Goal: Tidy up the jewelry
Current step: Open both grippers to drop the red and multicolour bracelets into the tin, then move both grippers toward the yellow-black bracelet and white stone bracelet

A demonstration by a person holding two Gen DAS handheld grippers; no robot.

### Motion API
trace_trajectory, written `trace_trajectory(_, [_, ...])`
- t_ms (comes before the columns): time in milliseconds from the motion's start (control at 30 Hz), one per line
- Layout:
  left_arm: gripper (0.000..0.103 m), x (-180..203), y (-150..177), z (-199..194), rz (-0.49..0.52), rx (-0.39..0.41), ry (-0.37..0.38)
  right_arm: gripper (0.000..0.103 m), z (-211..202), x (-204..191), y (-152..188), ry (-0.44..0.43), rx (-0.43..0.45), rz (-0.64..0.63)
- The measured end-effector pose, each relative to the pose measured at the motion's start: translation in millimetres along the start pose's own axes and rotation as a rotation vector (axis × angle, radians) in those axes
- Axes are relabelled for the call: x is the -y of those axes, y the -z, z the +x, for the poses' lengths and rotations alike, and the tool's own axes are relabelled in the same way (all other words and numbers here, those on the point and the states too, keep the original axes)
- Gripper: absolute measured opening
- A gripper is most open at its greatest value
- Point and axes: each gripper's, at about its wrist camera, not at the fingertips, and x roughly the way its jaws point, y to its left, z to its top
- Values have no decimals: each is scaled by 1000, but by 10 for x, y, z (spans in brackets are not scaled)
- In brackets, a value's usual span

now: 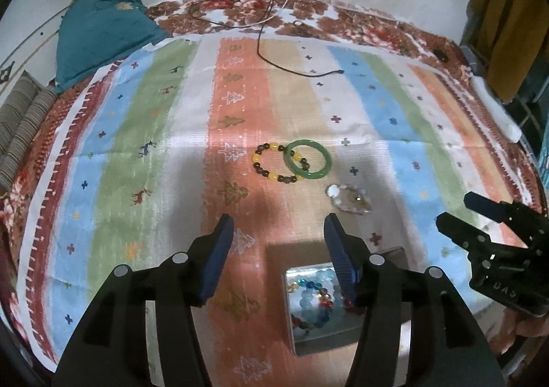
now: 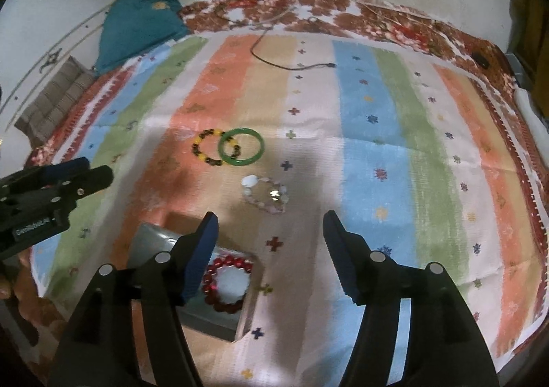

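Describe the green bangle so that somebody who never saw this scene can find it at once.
Look at the striped cloth spread over the bed, near where its orange and beige stripes meet. Beyond the small grey box lie three loose pieces. The green bangle is the smooth solid ring overlapping the yellow and brown bead bracelet; the pale bead bracelet lies apart.

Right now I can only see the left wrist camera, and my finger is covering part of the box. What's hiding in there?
Observer: The right wrist view shows a dark red bead bracelet lying in the box.
Operator: Is my other grabber holding anything?
Observer: No. The right gripper is open and empty.
Operator: What's in front of it?
Observer: The pale bracelet lies just ahead of it, not touched.
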Motion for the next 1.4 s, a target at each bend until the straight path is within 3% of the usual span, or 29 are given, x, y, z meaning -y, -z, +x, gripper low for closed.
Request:
trace_trajectory(233, [57, -33, -154, 251, -7, -35, -33, 64, 333, 31, -109, 21, -79, -23])
trace_trajectory(500, [61, -68, -246, 469, -1, -68, -62, 64, 573, 97, -221, 34, -109, -9])
trace_trajectory(633, [61, -65, -291, 534, 8, -71, -69, 70, 675, 106, -277, 19, -112, -5])
trace_trajectory(1400, [62, -119, -479, 1157, 41, -146, -116, 70, 1339, 84, -400, 48, -220, -45])
